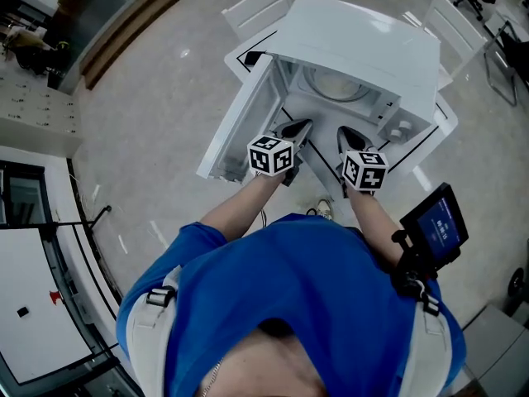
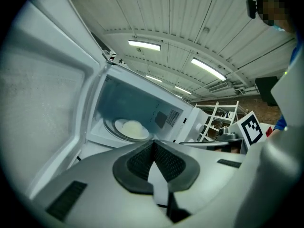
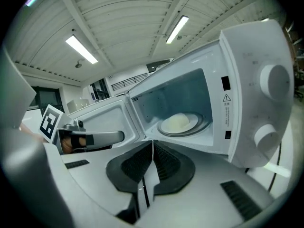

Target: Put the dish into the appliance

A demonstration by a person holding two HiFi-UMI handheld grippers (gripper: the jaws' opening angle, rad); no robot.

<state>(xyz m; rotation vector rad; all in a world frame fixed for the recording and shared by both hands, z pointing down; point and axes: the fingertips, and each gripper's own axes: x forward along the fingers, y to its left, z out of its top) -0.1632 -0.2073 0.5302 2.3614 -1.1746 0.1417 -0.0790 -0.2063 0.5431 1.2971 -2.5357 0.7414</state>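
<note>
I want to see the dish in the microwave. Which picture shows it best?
The right gripper view: the dish sits in plain sight inside the open microwave. The left gripper view shows it smaller and dimmer. The head view shows only a pale round edge deep inside.

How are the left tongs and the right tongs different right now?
The left tongs sit by the open door; the right tongs sit by the knobs. The left tongs angle rightward into the microwave, the right tongs leftward. Both are shut, empty, and aimed at the dish inside.
</note>
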